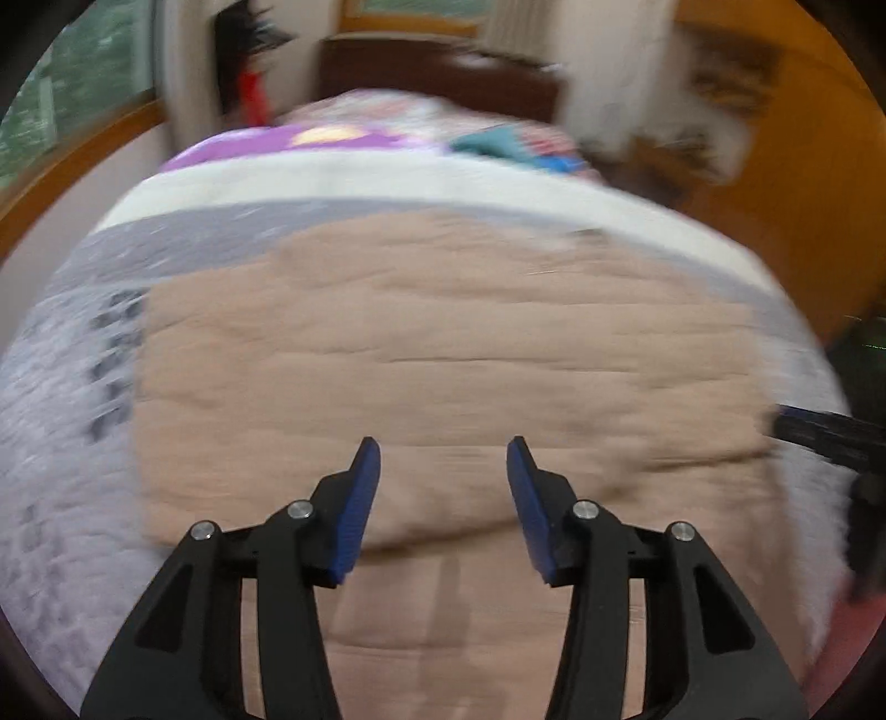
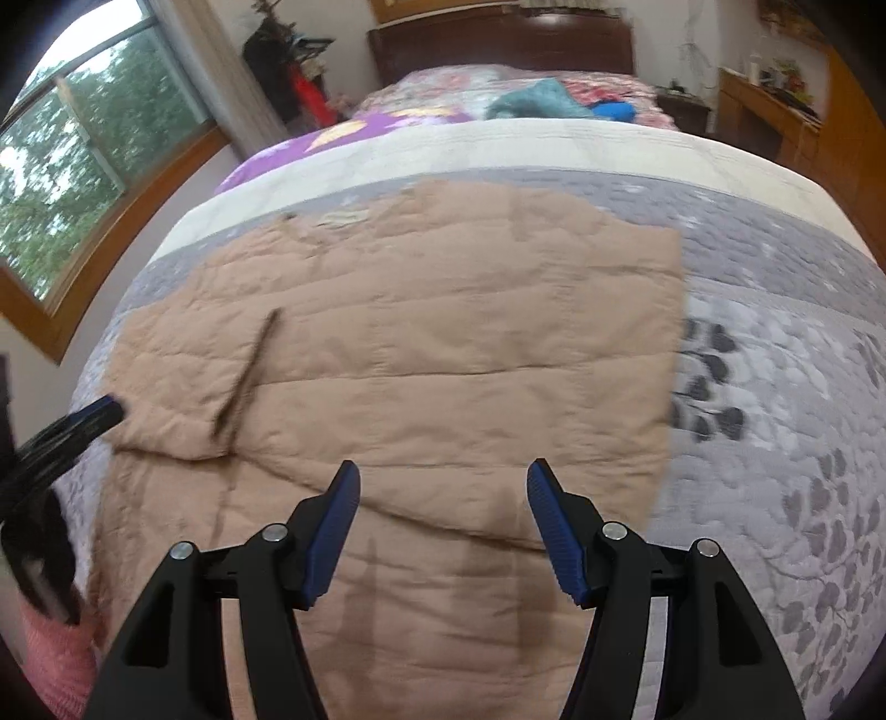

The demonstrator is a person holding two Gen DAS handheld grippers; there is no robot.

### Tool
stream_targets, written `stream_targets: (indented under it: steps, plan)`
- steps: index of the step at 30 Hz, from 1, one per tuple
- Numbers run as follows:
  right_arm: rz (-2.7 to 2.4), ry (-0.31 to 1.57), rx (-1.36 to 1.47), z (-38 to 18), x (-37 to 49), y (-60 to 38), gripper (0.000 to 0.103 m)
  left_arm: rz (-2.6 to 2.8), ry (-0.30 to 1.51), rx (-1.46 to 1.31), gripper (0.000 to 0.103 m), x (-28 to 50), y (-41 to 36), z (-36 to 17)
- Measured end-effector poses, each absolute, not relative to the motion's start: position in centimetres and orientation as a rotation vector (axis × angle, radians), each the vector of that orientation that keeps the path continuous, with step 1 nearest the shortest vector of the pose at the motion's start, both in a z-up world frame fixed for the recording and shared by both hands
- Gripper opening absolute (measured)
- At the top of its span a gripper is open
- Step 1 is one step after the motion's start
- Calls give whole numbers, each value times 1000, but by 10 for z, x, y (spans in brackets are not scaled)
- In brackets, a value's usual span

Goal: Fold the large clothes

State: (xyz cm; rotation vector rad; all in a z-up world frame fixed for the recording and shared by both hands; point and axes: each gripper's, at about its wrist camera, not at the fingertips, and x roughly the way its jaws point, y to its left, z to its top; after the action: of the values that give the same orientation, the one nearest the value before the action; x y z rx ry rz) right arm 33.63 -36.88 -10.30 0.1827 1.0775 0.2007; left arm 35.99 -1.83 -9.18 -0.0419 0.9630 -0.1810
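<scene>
Here, a bed with a grey leaf-patterned quilt fills both views; a dark headboard stands at the far end, with a window to the left. Loose teal and blue cloth lies near the pillows, well apart from the work.

The task's thing: a large tan quilted garment, spread flat on the grey quilt and already partly folded into a rough rectangle. Its right edge runs straight; the near part drapes toward the bed's front edge. A dark zipper line slants across the left portion, and a fold ridge runs off it along the near left.

Left gripper: jaws apart, nothing between them, hovering over the garment's near middle. This view is blurred, so finer detail is lost. Right gripper: jaws apart, also empty, above the near edge. Each gripper shows at the margin of the other's view, so they work side by side.

Judgement: the step in hand is taking hold of the near edge for the next fold. To do it well:
- bring both grippers down onto the same edge, spaced evenly
- pinch all layers, since padded cloth slips
- lift together and carry level, so the far edge lands square
- watch the zipper ridge, which could bunch.
</scene>
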Motion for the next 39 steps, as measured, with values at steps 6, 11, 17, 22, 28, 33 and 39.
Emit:
stream_targets:
  steps: [6,11,17,22,28,33,39]
  plan:
    - [306,1143,177,-98,354,-319,63,-134,1076,-75,46,392,0,-136]
    - [333,1193,182,-109,370,-286,63,-152,1074,-122,46,396,9,-139]
    - [390,1205,200,-116,382,-253,62,-142,1058,-154,46,387,13,-128]
    - [409,1237,208,-133,397,-237,29,-127,1027,-150,46,383,10,-121]
    - [447,1198,241,-128,395,-243,8,-97,928,-152,46,369,22,-89]
    - [414,1075,243,-85,378,-278,8,-64,850,-153,46,367,32,-66]
    - [304,1005,239,-62,360,-325,8,-79,854,-157,46,376,24,-65]
